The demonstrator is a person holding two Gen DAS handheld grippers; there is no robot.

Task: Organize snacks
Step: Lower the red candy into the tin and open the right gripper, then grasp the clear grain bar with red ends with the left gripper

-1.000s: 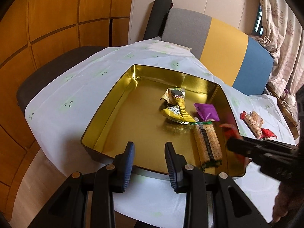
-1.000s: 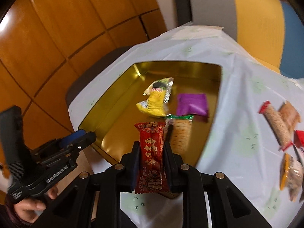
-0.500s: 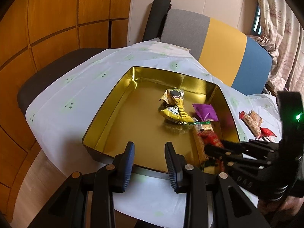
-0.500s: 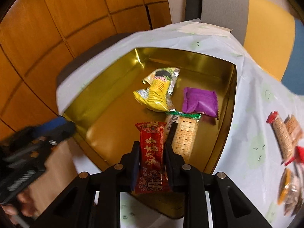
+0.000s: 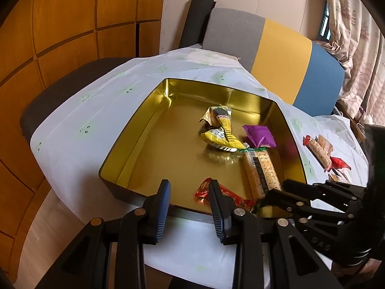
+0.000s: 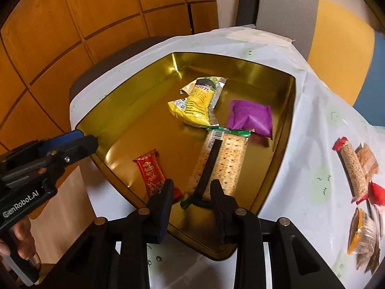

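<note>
Red snack packet [image 6: 151, 171] is lying flat on the floor of the gold tin [image 6: 276, 159], near the front left corner, just ahead of the right gripper [image 6: 191, 193], whose jaws are standing spread apart with nothing between them. Cracker pack [image 6: 223, 159] is lying to the right of the red packet, its near green end sitting between those open fingers but not pinched. Yellow snack bag [image 6: 196, 103] is resting farther back in the tin, with the purple packet [image 6: 250, 118] just to its right; both are close to the far end of the cracker pack. Left gripper [image 5: 190, 197] is hovering at the tin's near wall, jaws parted and empty. White tablecloth [image 6: 312, 159] is covering the table under the tin. More wrapped snacks [image 6: 353, 166] are lying in a loose group on the cloth, well to the right of the tin.
</note>
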